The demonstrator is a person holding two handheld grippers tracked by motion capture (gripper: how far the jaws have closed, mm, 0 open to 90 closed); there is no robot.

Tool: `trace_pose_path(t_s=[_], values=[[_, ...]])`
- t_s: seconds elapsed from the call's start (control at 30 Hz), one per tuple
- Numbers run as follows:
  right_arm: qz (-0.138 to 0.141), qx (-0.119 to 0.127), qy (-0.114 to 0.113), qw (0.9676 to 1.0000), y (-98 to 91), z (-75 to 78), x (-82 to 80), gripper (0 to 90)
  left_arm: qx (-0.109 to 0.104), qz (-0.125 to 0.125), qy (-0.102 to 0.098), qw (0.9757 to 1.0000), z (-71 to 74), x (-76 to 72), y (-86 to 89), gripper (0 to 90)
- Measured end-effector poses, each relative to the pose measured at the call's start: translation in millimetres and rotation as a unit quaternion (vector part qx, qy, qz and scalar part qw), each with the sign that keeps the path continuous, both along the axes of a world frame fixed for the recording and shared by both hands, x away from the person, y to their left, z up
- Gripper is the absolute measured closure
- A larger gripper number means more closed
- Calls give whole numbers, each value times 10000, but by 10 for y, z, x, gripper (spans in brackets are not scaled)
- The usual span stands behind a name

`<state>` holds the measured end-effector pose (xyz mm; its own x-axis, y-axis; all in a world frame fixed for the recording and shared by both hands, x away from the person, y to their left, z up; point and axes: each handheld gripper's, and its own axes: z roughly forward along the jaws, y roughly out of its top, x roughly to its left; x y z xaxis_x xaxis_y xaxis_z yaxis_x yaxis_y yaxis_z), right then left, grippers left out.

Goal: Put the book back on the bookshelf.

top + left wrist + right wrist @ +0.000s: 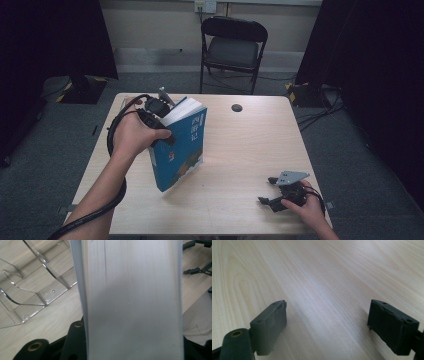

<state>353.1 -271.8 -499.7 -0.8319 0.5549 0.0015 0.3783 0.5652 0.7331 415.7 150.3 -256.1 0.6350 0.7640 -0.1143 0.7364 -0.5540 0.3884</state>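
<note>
A blue-covered book [180, 145] stands tilted on the wooden table [250, 150], its lower corner on the tabletop. My left gripper [169, 131] is shut on its upper part, with the hand on the left side of the book. In the left gripper view the book's white page edge [132, 300] runs up between my black jaws, and one finger [75, 340] lies against its left side. My right gripper [267, 191] rests near the table's front right corner, held in a hand. Its fingers [270, 322] stand open over bare wood, with nothing between them.
A clear plastic book stand [32, 290] lies on the table beside the book. A small dark round disc [236, 107] sits near the table's far edge. A black folding chair [234, 47] stands beyond the table. Cables lie on the floor at the right.
</note>
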Motion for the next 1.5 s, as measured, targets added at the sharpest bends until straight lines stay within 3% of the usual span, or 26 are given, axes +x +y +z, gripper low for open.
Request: trace_pose_path(t_s=[0.3,0.63,1.03,1.5], values=[[-2,1,0,10000,0,0,-1,148,-156,176,63,9997,-21,21,122,617],[-7,3,-1,10000,1,-1,-1,148,-135,383,33,9992,-43,39,257,617],[2,-5,-3,10000,0,-1,-1,148,-42,384,-15,9993,-15,36,373,617],[0,-4,-4,10000,1,-1,-1,148,-31,541,-5,9985,17,108,395,617]])
